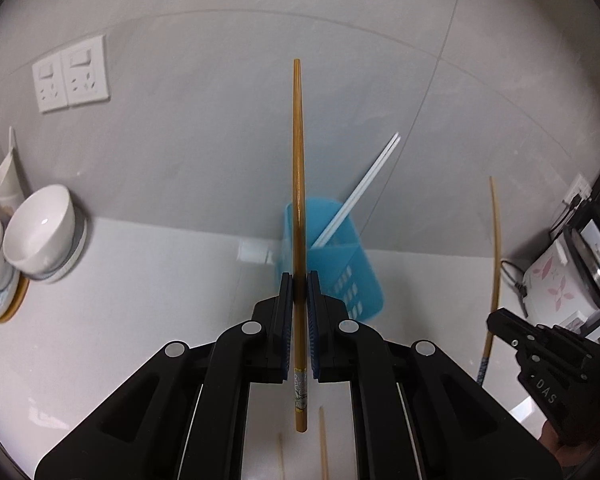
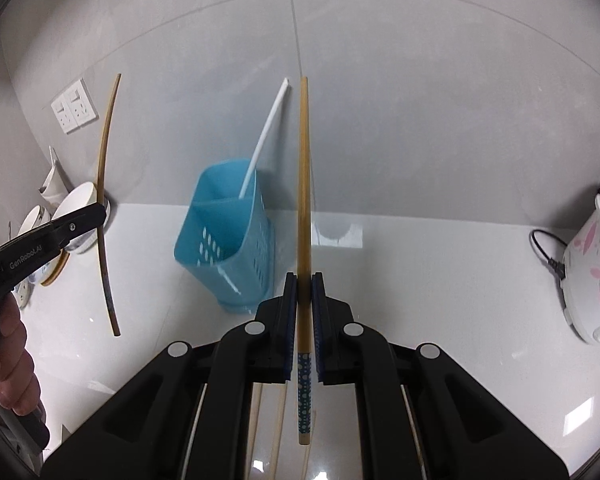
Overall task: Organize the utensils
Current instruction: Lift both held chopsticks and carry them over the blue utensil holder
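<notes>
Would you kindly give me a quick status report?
Left tool shut on brown chopstick. Right tool shut on dotted chopstick. Blue holder ahead, white chopsticks inside. Path unobstructed.

At nine o'clock we see stacked white bowls (image 1: 40, 232), at ten o'clock wall sockets (image 1: 71, 74), and at three o'clock a floral rice cooker (image 2: 592, 268) on the white countertop (image 2: 440, 280).

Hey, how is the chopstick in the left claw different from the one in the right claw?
The left chopstick has a pale printed label near its thick end; the right chopstick has a blue sleeve with white dots there. The left chopstick looks a darker brown, the right chopstick more yellow. Both are wooden, held upright and pinched by a shut claw, left claw and right claw, near the blue holder.
</notes>
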{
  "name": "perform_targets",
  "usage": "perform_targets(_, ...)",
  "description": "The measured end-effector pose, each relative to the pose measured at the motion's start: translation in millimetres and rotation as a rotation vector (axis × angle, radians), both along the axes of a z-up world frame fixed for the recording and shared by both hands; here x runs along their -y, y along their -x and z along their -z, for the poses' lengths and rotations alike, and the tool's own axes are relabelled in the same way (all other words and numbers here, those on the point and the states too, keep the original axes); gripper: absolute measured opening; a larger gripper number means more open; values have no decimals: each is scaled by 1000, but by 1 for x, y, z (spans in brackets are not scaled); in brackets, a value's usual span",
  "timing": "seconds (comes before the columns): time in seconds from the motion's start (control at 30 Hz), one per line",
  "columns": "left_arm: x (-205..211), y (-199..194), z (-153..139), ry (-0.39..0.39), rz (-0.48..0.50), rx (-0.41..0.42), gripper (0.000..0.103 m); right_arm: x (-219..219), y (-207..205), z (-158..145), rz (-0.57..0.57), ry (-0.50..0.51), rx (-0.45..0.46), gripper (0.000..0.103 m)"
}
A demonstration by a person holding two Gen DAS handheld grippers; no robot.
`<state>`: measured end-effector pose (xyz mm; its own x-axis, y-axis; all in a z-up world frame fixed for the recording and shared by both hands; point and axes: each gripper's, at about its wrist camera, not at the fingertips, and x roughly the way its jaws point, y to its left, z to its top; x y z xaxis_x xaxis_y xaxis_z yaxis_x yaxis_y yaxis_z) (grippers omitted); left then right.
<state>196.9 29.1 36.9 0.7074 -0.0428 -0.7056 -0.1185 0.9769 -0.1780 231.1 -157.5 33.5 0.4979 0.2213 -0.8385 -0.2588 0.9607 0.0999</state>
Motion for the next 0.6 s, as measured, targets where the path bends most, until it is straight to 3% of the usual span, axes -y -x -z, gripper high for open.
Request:
perform_targets(0.17, 3, -21, -13, 19, 23, 129, 6, -6, -24, -14, 17, -40, 56, 7)
perform_targets(0.33, 6, -43, -6, 38, 44, 232, 6, -10, -42, -24, 37, -71, 125, 7)
perform_targets(0.6, 21, -63, 25, 25, 76, 268, 6, -16, -54, -13, 43, -80, 153, 7)
